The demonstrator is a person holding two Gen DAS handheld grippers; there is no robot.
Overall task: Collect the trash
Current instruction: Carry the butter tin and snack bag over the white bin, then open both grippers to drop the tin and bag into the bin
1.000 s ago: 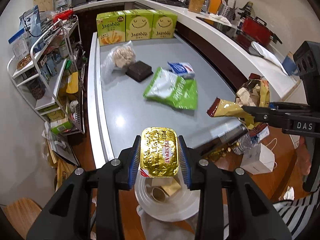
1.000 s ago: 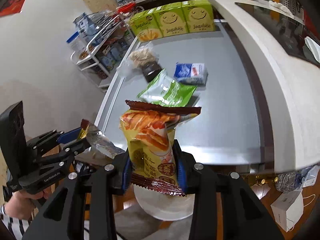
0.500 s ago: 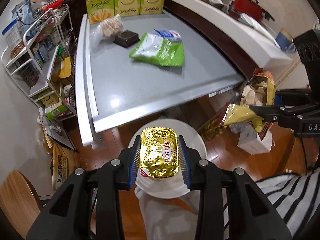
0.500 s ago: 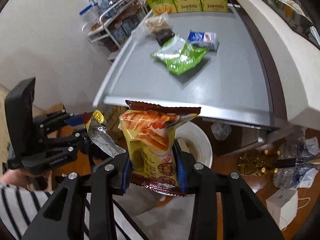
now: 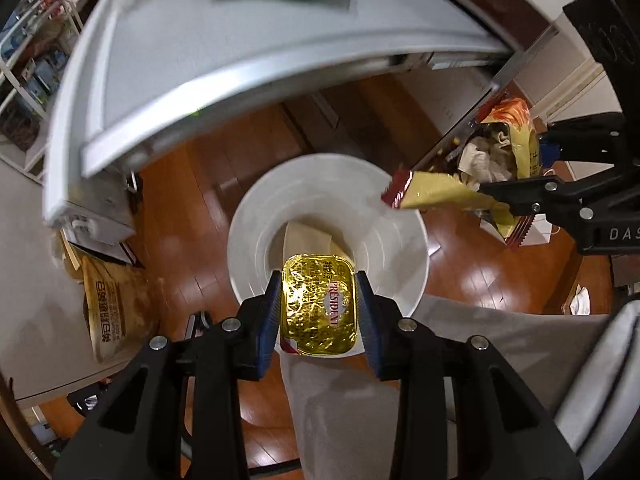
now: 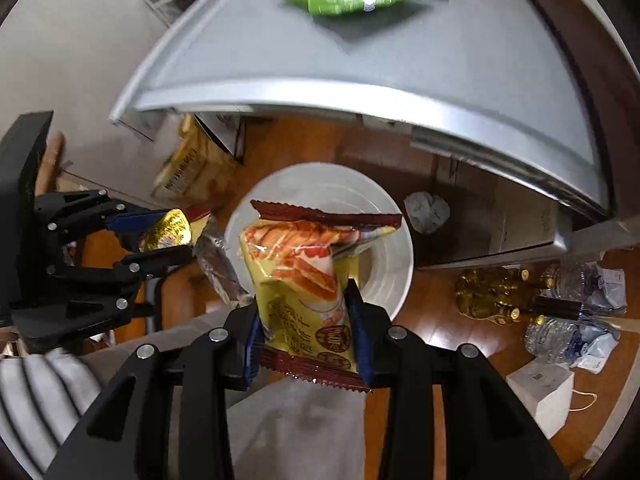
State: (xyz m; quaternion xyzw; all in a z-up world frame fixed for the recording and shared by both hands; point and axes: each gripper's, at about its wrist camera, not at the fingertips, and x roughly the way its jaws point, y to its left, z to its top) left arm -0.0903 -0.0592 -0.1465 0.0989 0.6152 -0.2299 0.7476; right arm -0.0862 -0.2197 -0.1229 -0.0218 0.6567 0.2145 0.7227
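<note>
Two grips, both clenched: left gripper (image 5: 318,306) on a gold foil butter tub (image 5: 318,304), right gripper (image 6: 306,322) on a yellow snack wrapper (image 6: 298,276). Both poised above the white bin (image 5: 400,256), pointing steeply down into its mouth. Tub over the bin's near rim, long axis running along the fingers; wrapper upright over the bin's middle, so arguably the better placed for dropping. Compared with a second ago: lower, tilted down, gray table (image 5: 224,44) now beyond the bin, bin mouth filling the centre.
</note>
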